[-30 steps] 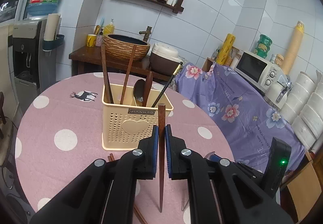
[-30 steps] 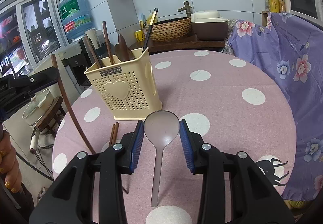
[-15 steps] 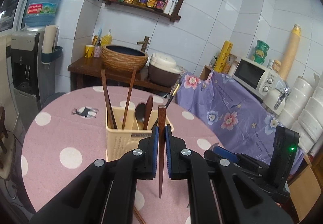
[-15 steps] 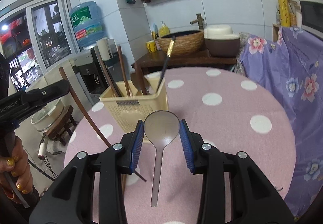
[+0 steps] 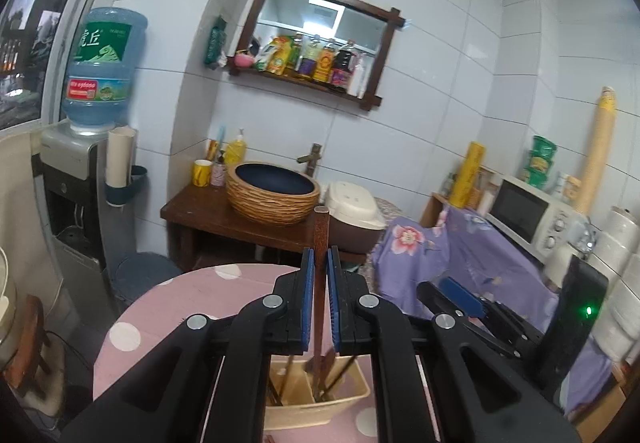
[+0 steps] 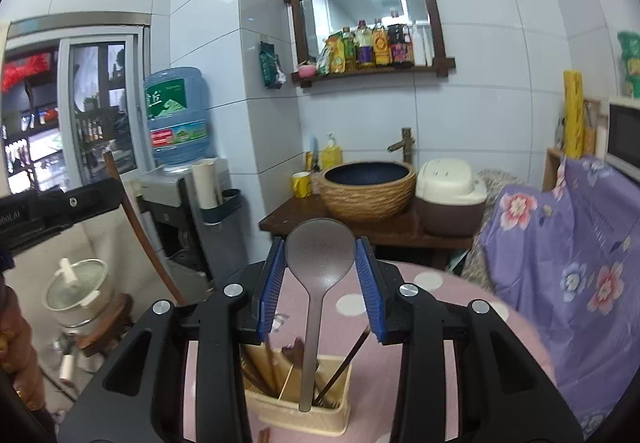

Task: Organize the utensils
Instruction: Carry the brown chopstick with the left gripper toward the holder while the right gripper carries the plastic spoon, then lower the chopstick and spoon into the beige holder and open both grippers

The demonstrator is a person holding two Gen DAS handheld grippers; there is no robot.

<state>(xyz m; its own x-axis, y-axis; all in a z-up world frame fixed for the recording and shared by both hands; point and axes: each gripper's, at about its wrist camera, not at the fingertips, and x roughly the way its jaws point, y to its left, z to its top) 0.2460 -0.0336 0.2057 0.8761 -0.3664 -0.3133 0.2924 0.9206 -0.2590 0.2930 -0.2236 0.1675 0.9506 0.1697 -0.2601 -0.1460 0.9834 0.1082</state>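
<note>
Left tool [image 5: 319, 275] clenched on a dark wooden chopstick [image 5: 320, 239], held upright between the blue pads, top end standing above the fingertips, lower end hanging down over the cream utensil basket [image 5: 352, 399]. Same chopstick seen from the right wrist view as a slanted brown stick [image 6: 140, 227] at the left edge, under the black body of the left tool. Right tool [image 6: 320, 275] grasping a grey translucent spoon [image 6: 320, 255] by the sides of its bowl, bowl up and level with the pad tips, handle pointing down, its end seen in front of the basket [image 6: 296, 419]. Cannot tell whether the handle end is inside the basket or only above it. Basket standing on the pink table [image 5: 168, 307] with white dots, low in both views, partly hidden behind the black tool arms. Inside the basket several wooden utensils [image 6: 260, 367], leaning, in more than one compartment; exact compartment not clear. Right tool also visible from the left wrist view at lower right [image 5: 464, 295], with a green light on its body. Behind the table a dark wooden stand with a woven basin [image 5: 274, 195], a rice cooker [image 5: 352, 215] beside it, and a water dispenser [image 5: 76, 183] at the left.
</note>
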